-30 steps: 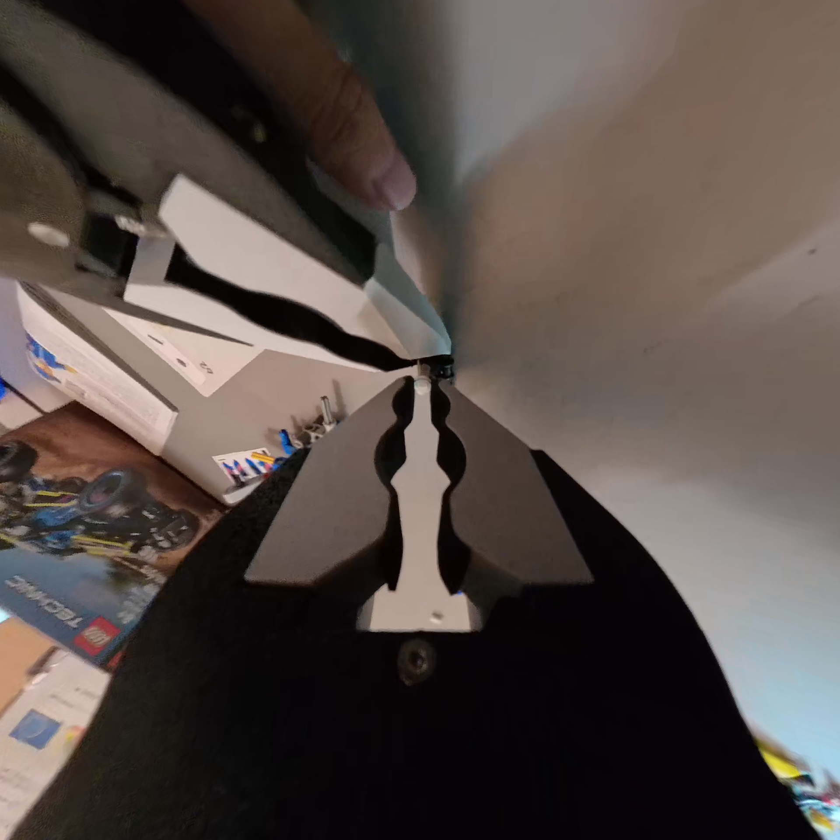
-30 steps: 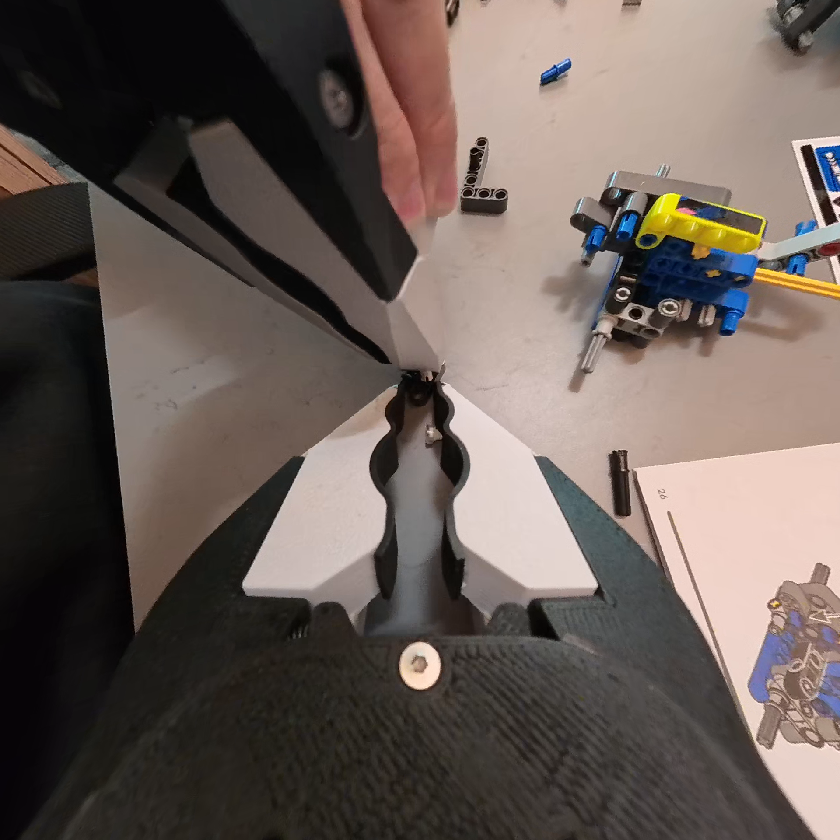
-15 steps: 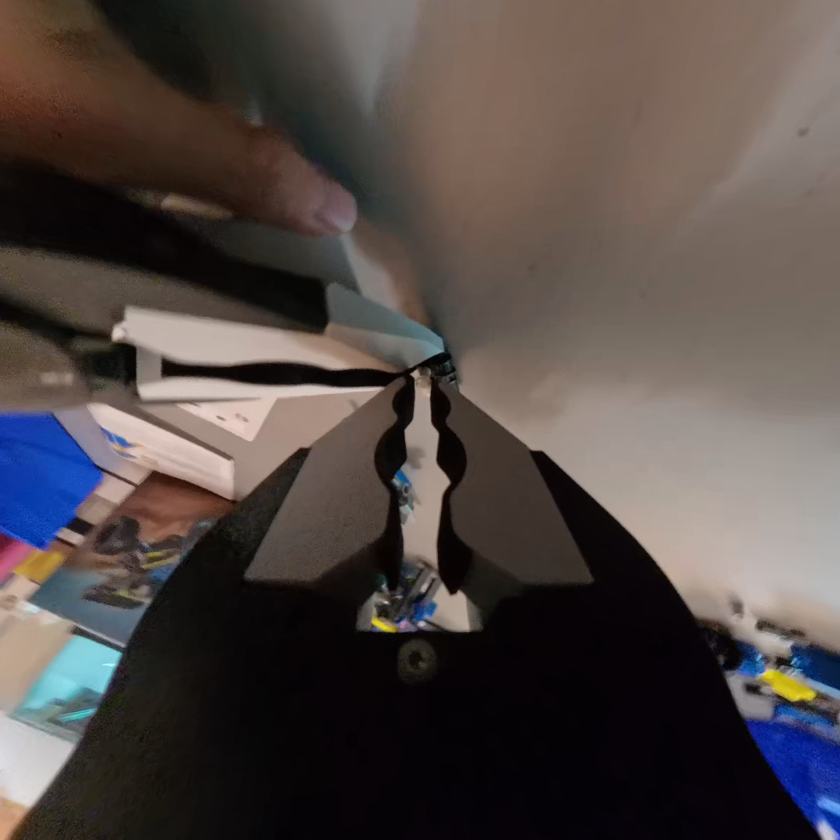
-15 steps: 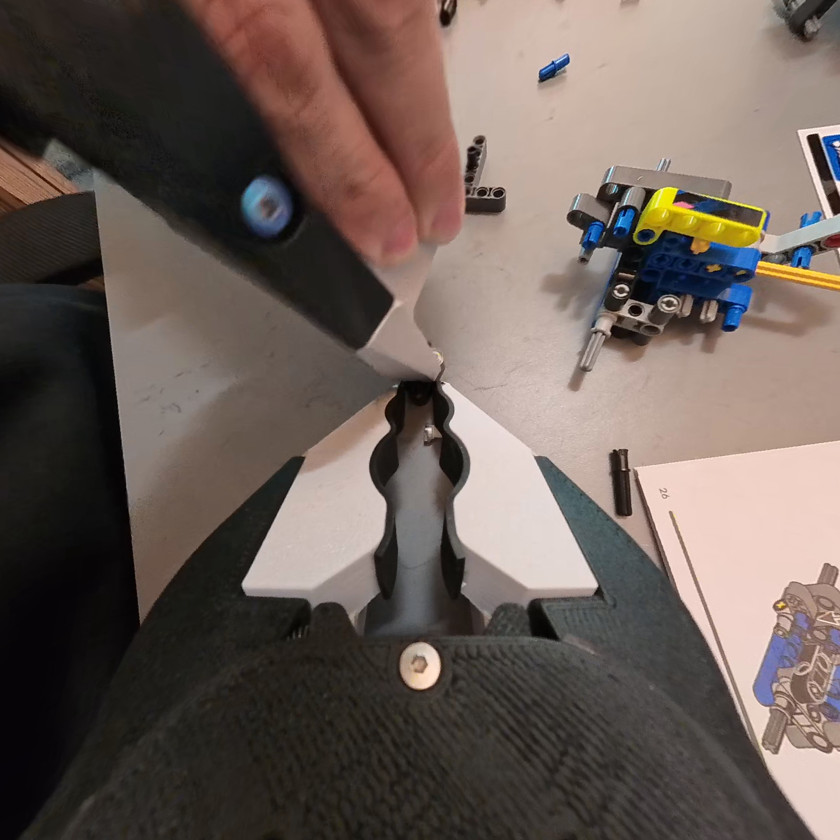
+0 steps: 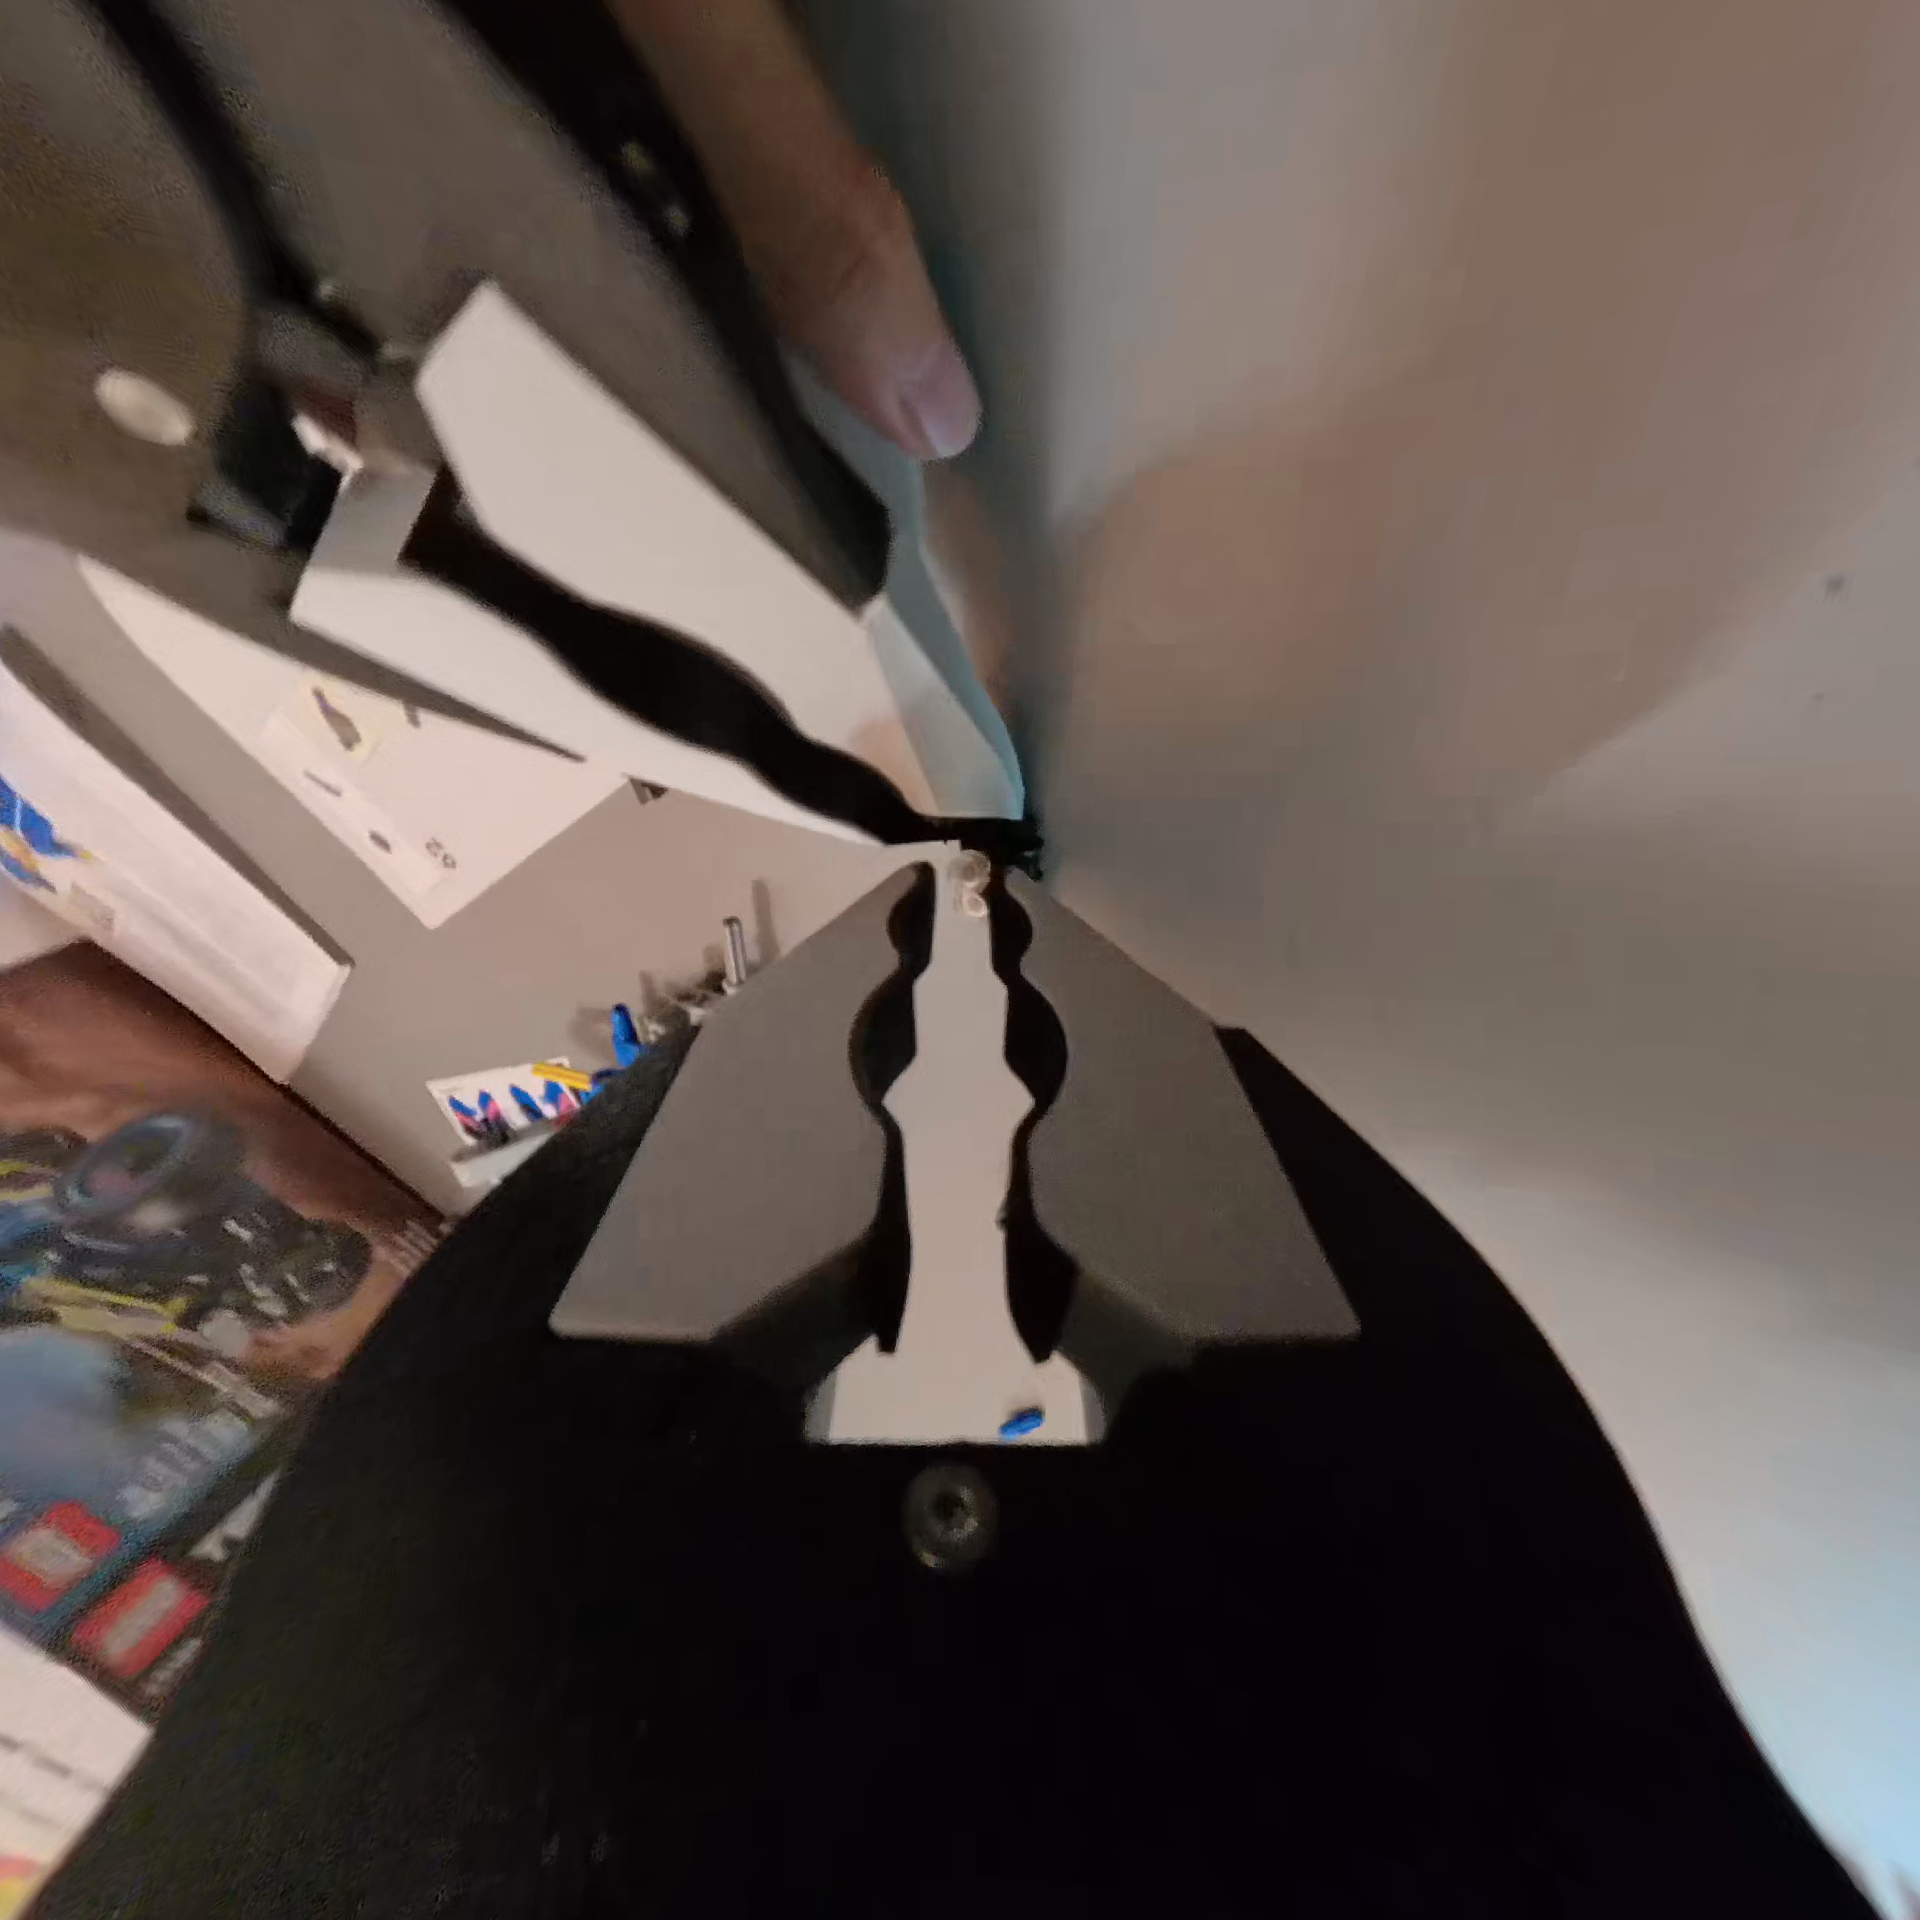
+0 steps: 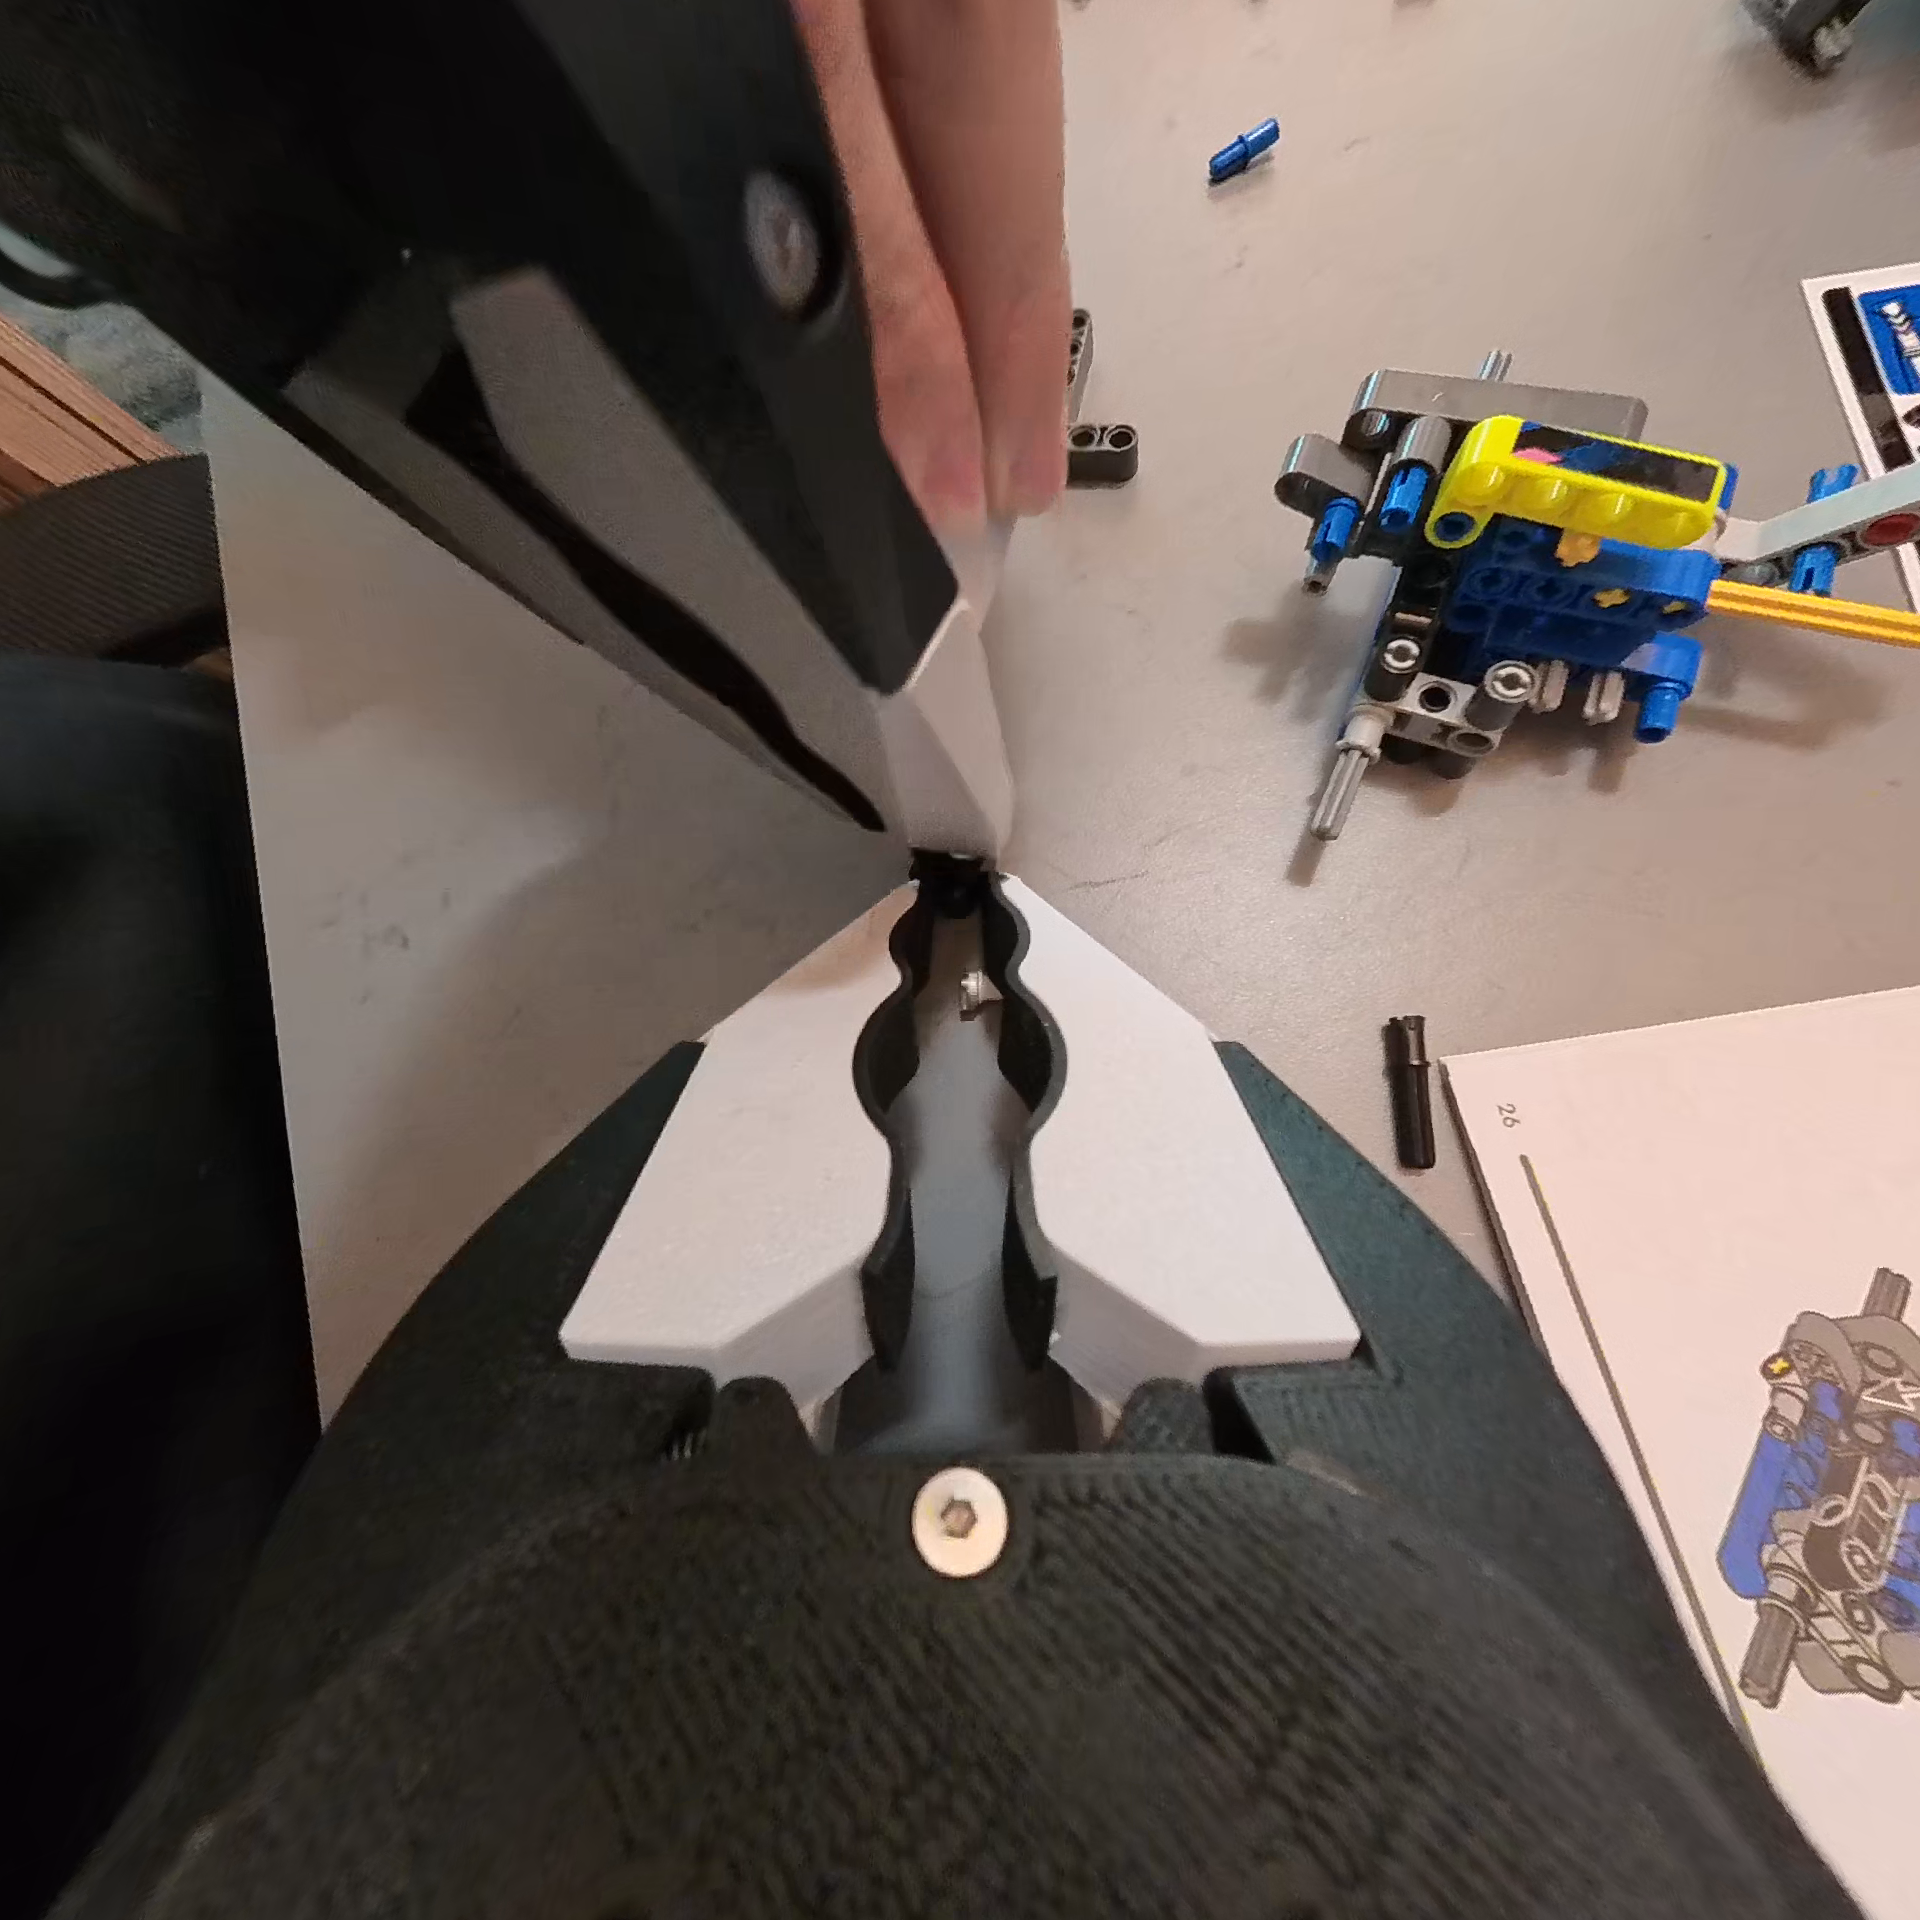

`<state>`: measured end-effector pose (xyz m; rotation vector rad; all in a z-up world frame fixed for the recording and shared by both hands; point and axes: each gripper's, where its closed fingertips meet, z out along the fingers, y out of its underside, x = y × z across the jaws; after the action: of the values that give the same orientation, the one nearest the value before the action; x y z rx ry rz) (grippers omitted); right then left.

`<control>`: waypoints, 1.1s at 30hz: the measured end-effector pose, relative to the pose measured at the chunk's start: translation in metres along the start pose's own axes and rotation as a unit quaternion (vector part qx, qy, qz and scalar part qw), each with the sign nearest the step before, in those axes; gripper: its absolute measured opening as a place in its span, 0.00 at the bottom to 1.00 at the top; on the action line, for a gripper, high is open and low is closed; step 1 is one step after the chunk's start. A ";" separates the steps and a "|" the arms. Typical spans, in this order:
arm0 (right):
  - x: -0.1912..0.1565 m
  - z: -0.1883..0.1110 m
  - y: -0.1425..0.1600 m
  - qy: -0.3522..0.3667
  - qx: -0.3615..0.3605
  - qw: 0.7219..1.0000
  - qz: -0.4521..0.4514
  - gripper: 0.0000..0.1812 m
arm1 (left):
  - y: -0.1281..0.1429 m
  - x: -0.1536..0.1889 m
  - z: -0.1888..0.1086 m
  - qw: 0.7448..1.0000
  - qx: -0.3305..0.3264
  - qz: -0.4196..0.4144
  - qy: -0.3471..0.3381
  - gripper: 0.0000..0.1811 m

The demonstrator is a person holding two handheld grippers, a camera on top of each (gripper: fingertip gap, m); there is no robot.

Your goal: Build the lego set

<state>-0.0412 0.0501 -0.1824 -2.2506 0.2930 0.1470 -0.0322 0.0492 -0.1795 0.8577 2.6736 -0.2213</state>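
Observation:
My two grippers meet tip to tip above the grey table. My right gripper, with white fingers, is shut on a small black Lego piece. In the left wrist view it reaches in from the upper left with the black piece at its tips. My left gripper, with dark grey fingers, is shut on a tiny light grey piece. It comes down from the upper left in the right wrist view. The two pieces touch or nearly touch; how they join is hidden. A hand holds the left gripper.
A partly built blue, yellow and grey assembly lies right of the grippers. A black pin lies by the open instruction booklet. A blue pin, a black L-shaped beam and a sticker sheet lie farther off. The set's box shows at left. My left and right fingertips are right by each other. The black pin is about equally far from each gripper, around 8 cm.
The left gripper swung about the meeting point and came back to nearly its angle of one second ago. The tips stayed together and both grips held. The right gripper hardly moved.

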 end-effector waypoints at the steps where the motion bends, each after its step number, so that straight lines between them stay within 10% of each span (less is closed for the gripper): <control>1: 0.000 0.000 0.000 0.001 0.000 1.000 -0.001 0.04 | 0.000 0.000 0.000 1.000 0.008 -0.018 -0.005 0.05; 7: 0.000 0.000 0.000 0.001 0.000 1.000 -0.001 0.04 | 0.003 0.001 -0.012 0.995 0.032 -0.091 -0.013 0.14; 12: 0.000 0.000 0.000 0.002 0.000 1.000 -0.001 0.04 | -0.012 -0.004 -0.021 0.974 0.134 -0.181 -0.029 0.00; 33: -0.001 -0.001 0.000 0.008 0.001 1.000 -0.011 0.04 | -0.008 -0.001 -0.013 0.956 0.154 -0.237 -0.082 0.00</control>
<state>-0.0417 0.0498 -0.1820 -2.2535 0.2767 0.1168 -0.0392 0.0454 -0.1671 0.2371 2.6795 -0.8004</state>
